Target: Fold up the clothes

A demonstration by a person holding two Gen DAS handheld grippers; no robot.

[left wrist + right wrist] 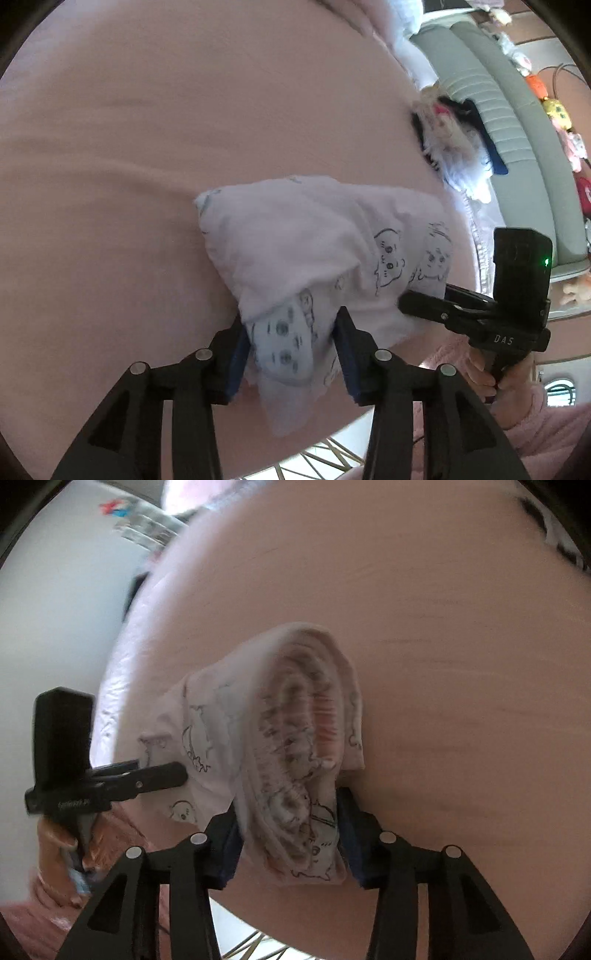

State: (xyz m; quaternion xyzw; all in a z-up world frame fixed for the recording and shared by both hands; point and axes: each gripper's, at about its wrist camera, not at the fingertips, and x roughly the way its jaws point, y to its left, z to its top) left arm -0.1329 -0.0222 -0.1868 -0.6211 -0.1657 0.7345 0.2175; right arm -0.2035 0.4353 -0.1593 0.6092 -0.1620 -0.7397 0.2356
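We see a pink-sheeted bed (pixel 184 110) w/ one small white garment (pixel 303 243) printed w/ cartoon faces, lying near the bed's near edge. It's the only clothing item in play & looks partly folded, bunched into layers.

Left gripper (pixel 291 354): its fingers (pixel 236 354) sit either side of a hanging corner of the garment; the left pad touches the cloth, the right pad seems just clear of it, so we can't tell if it's a real pinch or a loose straddle.

Right gripper (pixel 291 834): fingers (pixel 351 834) bracket a thick roll of the same garment, cloth filling the gap btwn the pads. Looks like a grip, but the picture is blurred, so we judge, not confirm.

Why held so: both grippers take the near edge at two spots, prob. to lift & carry that edge over as one fold w/o it sagging.

Each wrist view also shows the other gripper beside the cloth, w/ a hand on its handle & a pink fuzzy sleeve (pixel 554 424).

Containers: none visible; nothing to hold folded items. A fluffy white plush (pixel 454 147) lies at the bed's far side.
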